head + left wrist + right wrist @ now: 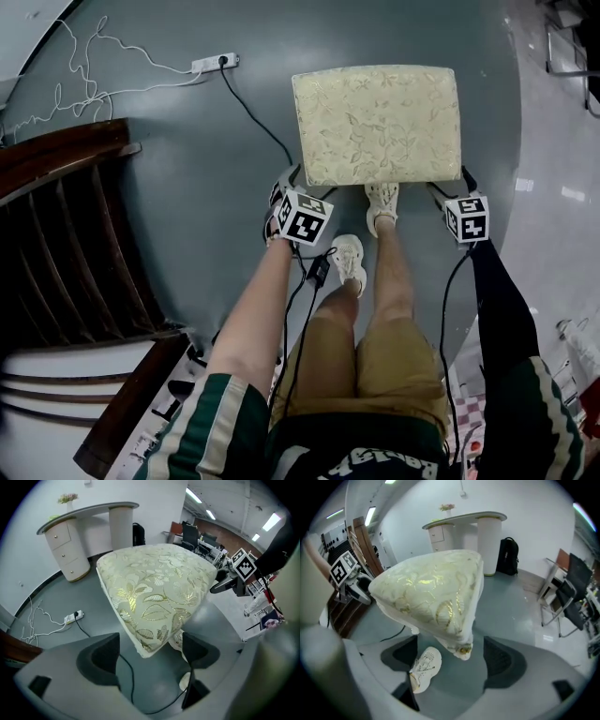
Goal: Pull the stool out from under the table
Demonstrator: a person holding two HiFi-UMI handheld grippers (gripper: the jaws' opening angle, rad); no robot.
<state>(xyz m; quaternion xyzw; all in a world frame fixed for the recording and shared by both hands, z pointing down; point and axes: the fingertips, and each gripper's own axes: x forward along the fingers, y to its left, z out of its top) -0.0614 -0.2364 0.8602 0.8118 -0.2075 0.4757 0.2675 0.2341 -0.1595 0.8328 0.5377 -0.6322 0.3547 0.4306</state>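
We are holding the left gripper [286,190] and the right gripper [448,192] at the two near corners of the stool [376,123], one on each side, probably so that both corners can be taken evenly and the seat will not be swinging round when pulled. Both grippers are standing spread. In each gripper view a cushion corner is hanging between the jaws without touching either pad, so nothing is being pinched. The stool is sitting out on the open grey floor [187,211], right in front of our shoes [349,259]. The curved white desk [89,512] is standing well apart from it against the far wall. Judging by that gap, the pulling-out is looking largely done. The floor is smooth and faintly glossy, so we are expecting the stool to slide readily. A power strip [214,63] is lying beyond the stool, and its black cable [253,117] is trailing past the stool's left side, which could catch a leg. Dark wooden slats [66,216] are filling the left edge, a backpack [507,555] is leaning by the desk, and office chairs [569,597] are standing further off.
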